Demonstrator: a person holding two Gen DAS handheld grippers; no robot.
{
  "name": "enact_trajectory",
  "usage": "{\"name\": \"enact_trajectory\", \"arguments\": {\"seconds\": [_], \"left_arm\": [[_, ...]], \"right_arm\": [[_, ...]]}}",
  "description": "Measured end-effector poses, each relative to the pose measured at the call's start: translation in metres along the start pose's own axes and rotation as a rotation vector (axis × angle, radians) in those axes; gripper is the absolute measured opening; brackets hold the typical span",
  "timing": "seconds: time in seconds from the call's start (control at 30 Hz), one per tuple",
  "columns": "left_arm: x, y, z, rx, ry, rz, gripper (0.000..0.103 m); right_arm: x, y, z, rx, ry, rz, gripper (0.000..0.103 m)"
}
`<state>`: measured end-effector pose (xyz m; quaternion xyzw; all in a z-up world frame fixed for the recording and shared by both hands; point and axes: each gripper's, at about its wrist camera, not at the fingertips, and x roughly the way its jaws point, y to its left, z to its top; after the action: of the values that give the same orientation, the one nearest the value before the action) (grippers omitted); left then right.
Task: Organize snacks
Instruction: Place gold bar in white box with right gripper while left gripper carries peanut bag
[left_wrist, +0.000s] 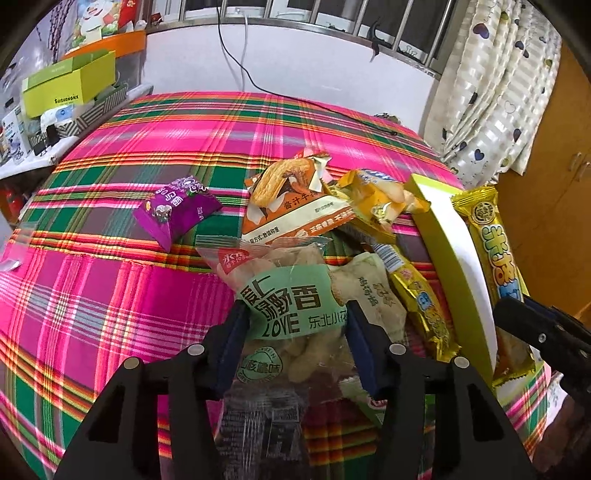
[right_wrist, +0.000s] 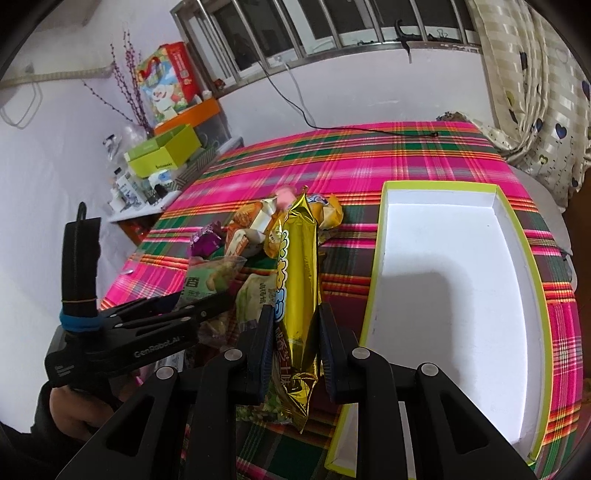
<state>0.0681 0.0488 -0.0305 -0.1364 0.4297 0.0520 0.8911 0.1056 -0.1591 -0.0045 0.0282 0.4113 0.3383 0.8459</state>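
Snacks: my right fingers (right_wrist: 291, 343) are clenched on the gold snack bar (right_wrist: 299, 280), just beside the white tray (right_wrist: 373, 295). My left fingers (left_wrist: 295, 325) straddle the peanut bag (left_wrist: 291, 306), half-spread; I cannot tell whether they press it.

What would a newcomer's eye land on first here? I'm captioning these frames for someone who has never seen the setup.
The loud pink-and-green plaid cloth fills both views. Next, the long gold snack bar pinched in the right gripper, beside the empty white tray with a lime rim. Left of it lies the snack pile, the left gripper around a clear peanut bag.
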Motion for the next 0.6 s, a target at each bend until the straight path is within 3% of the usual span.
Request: {"name": "enact_trajectory", "arguments": {"seconds": [0.6], "left_arm": [[-0.048, -0.036, 0.01, 0.051, -0.083, -0.072, 0.052]], "right_arm": [[-0.04, -0.029, -0.01, 0.068, -0.071, -0.05, 0.02]]}}
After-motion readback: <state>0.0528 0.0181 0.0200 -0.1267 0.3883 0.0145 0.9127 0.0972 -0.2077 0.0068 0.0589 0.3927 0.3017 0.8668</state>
